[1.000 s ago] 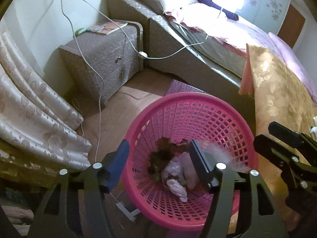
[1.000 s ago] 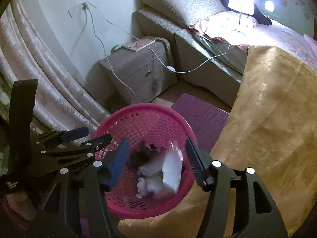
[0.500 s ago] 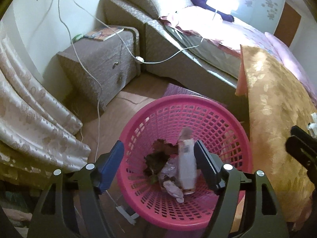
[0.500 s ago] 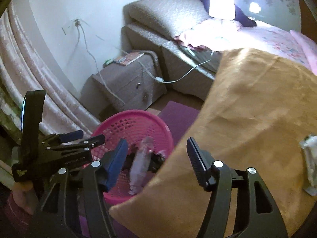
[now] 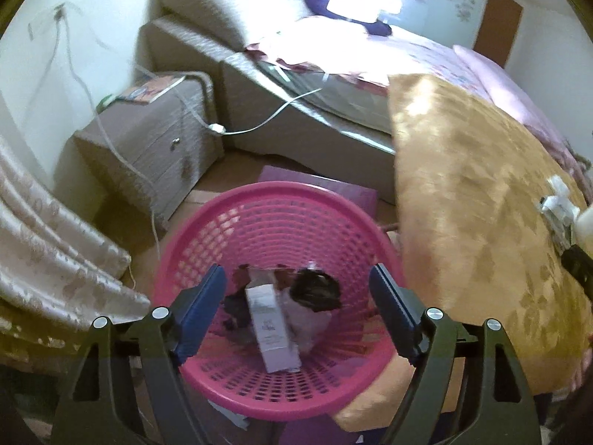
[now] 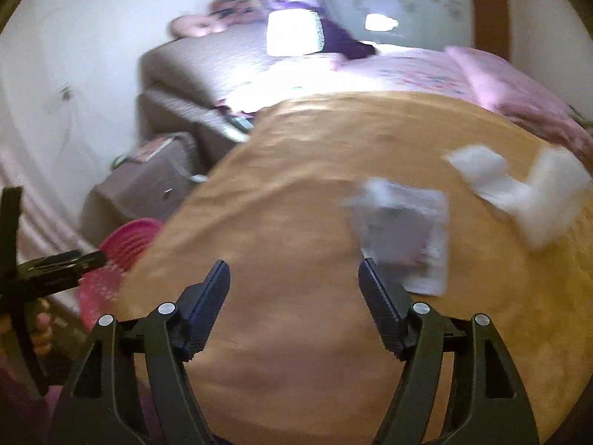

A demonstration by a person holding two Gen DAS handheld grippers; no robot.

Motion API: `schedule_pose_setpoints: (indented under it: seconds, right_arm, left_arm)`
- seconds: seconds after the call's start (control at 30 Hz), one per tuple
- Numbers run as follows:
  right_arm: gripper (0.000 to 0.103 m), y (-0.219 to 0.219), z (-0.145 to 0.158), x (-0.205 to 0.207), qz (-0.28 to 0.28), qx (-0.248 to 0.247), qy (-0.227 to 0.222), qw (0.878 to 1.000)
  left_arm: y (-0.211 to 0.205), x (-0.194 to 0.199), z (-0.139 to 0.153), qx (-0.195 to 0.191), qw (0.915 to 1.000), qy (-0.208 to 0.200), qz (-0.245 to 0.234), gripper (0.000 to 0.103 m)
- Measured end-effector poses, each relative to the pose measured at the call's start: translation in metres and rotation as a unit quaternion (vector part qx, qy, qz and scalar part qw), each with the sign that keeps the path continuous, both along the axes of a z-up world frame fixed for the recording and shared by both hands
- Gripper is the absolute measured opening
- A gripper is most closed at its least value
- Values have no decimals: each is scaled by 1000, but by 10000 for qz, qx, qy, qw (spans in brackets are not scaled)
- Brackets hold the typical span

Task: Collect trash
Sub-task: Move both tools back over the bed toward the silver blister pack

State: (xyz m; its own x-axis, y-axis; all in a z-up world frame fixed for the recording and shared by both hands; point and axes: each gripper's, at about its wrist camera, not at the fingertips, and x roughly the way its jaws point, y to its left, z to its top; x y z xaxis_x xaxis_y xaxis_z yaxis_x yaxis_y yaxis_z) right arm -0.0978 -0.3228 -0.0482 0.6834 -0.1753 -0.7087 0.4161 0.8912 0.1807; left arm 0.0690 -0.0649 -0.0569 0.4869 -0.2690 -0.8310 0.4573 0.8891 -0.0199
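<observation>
A pink plastic basket (image 5: 281,218) stands on the floor beside the bed. It holds a white carton (image 5: 272,328), dark scraps (image 5: 315,291) and crumpled wrapping. My left gripper (image 5: 298,307) is open and empty above the basket. My right gripper (image 6: 294,293) is open and empty over the gold bedspread (image 6: 296,193). A flat silvery wrapper (image 6: 402,231) lies just beyond its right finger. White crumpled tissue (image 6: 519,189) lies farther right. The basket's rim shows at the left in the right wrist view (image 6: 122,244).
A grey nightstand (image 5: 148,141) with a magazine stands by the wall, white cables hanging across it. A patterned curtain (image 5: 44,252) hangs at the left. A purple mat (image 5: 318,185) lies behind the basket. A lit lamp (image 6: 294,33) glows at the headboard.
A white carton dropped from my right gripper into the basket. My right gripper swung right, from over the basket to over the bedspread near the wrapper. My left gripper opened wider.
</observation>
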Motion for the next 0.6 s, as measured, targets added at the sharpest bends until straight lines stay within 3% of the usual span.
schedule_pose_setpoints:
  seconds: [0.3, 0.6]
  right_arm:
    - [70, -48, -4, -50, -960, -370, 49, 9947]
    - [70, -73, -12, -75, -1366, -321, 123, 9900]
  left_arm:
    - [-51, -29, 4, 188, 9970, -173, -736, 76]
    - [-125, -57, 17, 60, 9888, -303, -1457, 76]
